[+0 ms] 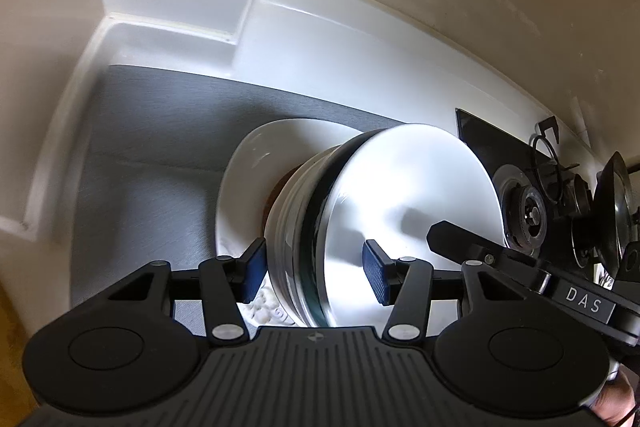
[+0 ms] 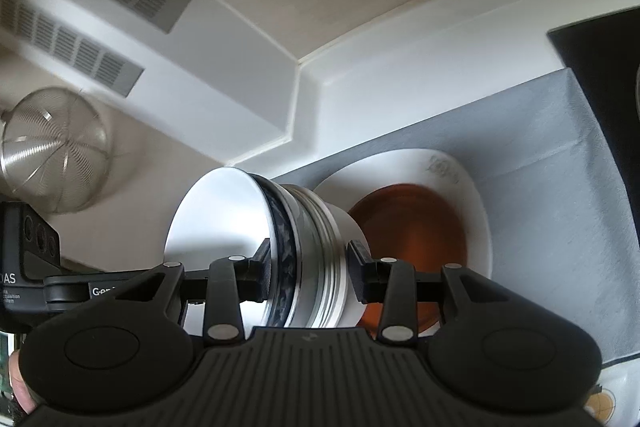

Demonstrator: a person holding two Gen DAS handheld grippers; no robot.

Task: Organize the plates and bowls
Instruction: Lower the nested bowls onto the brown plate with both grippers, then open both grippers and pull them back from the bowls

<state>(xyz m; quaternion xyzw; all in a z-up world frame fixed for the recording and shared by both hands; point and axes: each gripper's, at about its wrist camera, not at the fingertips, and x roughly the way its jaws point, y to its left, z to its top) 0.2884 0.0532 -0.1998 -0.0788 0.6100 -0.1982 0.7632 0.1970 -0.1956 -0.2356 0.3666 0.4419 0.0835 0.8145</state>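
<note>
A stack of nested bowls (image 1: 320, 223) is carried between 2 tools above a large white plate (image 1: 248, 163) that lies on the grey mat (image 1: 160, 147) covering the tabletop. The left tool (image 1: 316, 275) straddles the near rim of the stack, one blue pad outside the wall and the other inside the top white bowl (image 1: 408, 195); its jaws stand partly open around the rim, and I cannot tell whether the pads actually press the walls. The right tool (image 2: 308, 271) straddles the opposite side of the same stack (image 2: 304, 251) in the same way, again with contact unclear. From the right wrist view a brown dish (image 2: 412, 227) sits in the middle of the white plate (image 2: 472, 187), just beyond the stack's foot. The step in hand looks like setting the bowl stack onto that plate pile, and it appears close to done but not seated. The next move likely calls for lowering both sides evenly, keeping the stack centred over the brown dish, then spreading the jaws and drawing back without dragging a rim. A stove burner (image 1: 528, 211) lies to the right.
</note>
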